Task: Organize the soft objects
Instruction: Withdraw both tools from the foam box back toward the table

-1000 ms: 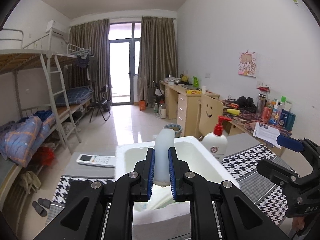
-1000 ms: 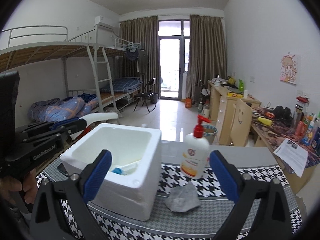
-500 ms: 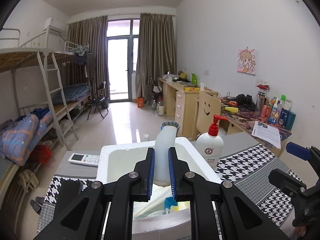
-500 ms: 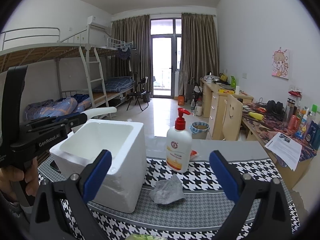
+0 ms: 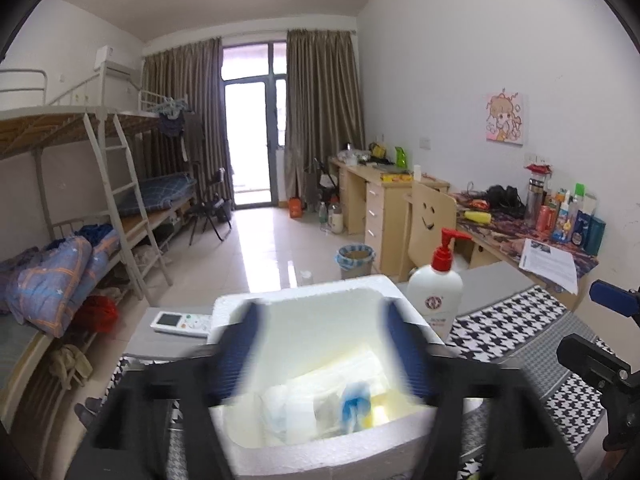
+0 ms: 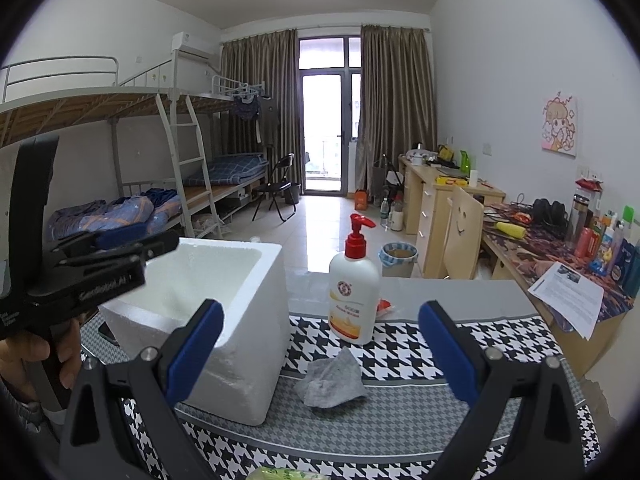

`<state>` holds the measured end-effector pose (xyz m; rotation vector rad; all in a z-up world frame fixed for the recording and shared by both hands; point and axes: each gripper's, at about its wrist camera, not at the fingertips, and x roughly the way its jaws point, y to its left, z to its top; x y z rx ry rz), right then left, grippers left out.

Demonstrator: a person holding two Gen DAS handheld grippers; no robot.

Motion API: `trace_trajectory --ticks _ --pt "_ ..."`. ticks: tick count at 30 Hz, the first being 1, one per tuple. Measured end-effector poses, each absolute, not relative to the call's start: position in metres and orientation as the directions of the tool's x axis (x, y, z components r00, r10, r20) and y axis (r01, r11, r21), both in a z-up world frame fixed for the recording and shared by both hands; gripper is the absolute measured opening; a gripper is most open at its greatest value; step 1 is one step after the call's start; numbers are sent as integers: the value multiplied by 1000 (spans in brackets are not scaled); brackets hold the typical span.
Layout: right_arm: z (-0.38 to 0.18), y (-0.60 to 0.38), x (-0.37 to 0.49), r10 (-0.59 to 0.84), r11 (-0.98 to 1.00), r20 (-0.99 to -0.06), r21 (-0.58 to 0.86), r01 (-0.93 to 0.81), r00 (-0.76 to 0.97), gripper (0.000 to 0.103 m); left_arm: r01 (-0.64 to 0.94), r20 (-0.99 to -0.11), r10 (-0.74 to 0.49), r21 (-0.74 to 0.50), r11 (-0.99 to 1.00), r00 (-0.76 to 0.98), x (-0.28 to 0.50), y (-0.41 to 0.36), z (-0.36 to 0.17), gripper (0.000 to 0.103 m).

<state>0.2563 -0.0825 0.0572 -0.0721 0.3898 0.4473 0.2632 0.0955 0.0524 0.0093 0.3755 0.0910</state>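
My left gripper (image 5: 320,344) hangs over the white foam box (image 5: 304,292). Its blurred jaws are opening and nothing is pinched between them. Inside the box lie white soft packs (image 5: 320,392) and a blue-and-yellow piece (image 5: 354,398). In the right wrist view the left gripper (image 6: 100,264) reaches over the foam box (image 6: 240,320) from the left, held by a hand. My right gripper (image 6: 320,320) stands open and empty above the houndstooth mat. A crumpled grey cloth (image 6: 330,380) lies on the mat between its fingers, lower down and apart from them.
A white lotion bottle (image 6: 354,292) with a red pump stands right of the box, behind the cloth. A remote (image 5: 180,322) lies left of the box. A printed sheet (image 6: 568,296) overhangs the desk at right. Something green (image 6: 288,474) shows at the near edge.
The left jaws were shut on a white soft tube above the box; now they have sprung apart and the tube is gone from between them. The right gripper has drifted slightly rightward.
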Motion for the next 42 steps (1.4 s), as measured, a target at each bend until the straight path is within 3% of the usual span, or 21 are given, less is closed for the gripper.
trace_trajectory --ticks 2,3,26,42 --pt "58 -83 256 405 902 -383 16 -432 830 100 -101 -342 108 37 994 934 259 95 54 102" --pt "58 -83 257 405 901 -384 17 -433 830 100 -97 -331 105 41 994 938 257 95 55 102" --pt "68 -105 234 402 905 -351 14 -424 846 100 -102 -321 98 5 995 942 227 83 67 102" --pt "64 -123 214 413 901 -335 12 -434 847 100 -27 -293 19 -23 999 956 189 64 64 102"
